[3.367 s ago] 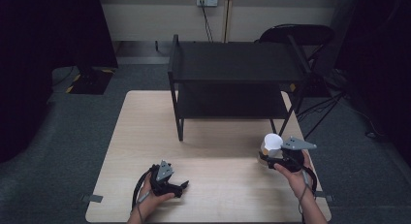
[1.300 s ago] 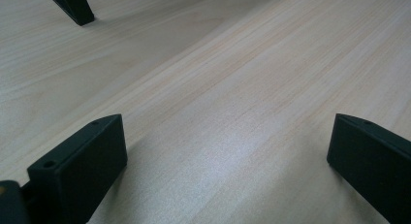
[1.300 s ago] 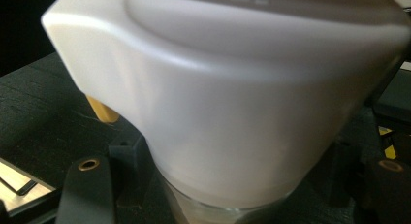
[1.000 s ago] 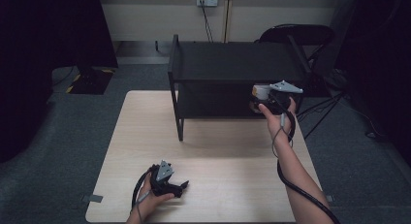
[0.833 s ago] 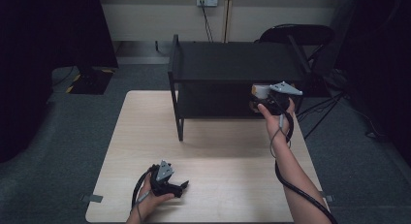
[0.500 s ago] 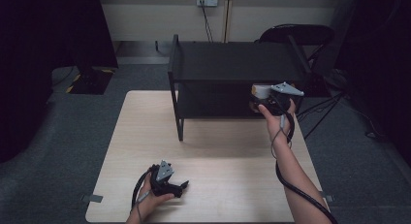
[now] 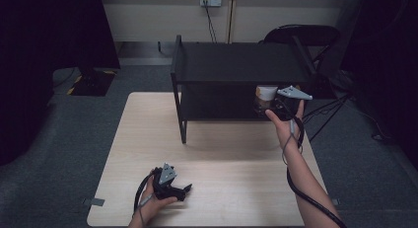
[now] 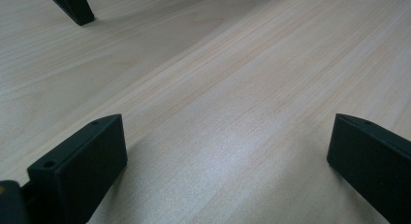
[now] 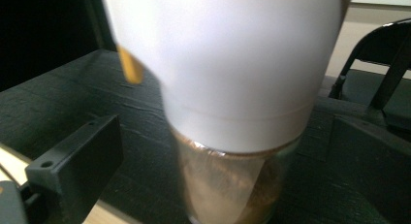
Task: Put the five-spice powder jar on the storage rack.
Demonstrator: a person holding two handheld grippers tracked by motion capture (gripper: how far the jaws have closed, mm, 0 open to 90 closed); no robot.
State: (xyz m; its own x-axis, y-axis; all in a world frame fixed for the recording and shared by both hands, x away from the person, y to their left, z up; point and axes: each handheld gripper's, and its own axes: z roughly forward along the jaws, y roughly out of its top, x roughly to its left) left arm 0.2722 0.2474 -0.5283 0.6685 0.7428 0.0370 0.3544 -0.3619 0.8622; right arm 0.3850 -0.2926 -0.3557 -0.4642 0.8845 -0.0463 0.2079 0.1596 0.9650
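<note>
A glass jar (image 9: 228,185) with brown contents and a wide white lid stands upright between the jaws of my right gripper (image 9: 228,156). Black shelf board shows in a gap on each side of the jar, so the jaws stand wide and do not touch it. In the high view the jar (image 7: 265,94) is at the front right of the black shelf unit (image 7: 236,65), level with its lower opening, with my right gripper (image 7: 268,107) just behind it. The jar's base is hidden. My left gripper (image 7: 185,189) rests open on the wooden table (image 7: 236,154), with nothing between its jaws (image 8: 228,151).
The shelf unit stands at the back of the table, and one of its legs (image 8: 72,6) shows in the left gripper view. A black chair (image 7: 305,38) is behind the shelf on the right. Grey floor surrounds the table.
My right gripper carried the jar from the table's right side up to the shelf front. It has stayed almost still over the last second. The left gripper has not moved.
</note>
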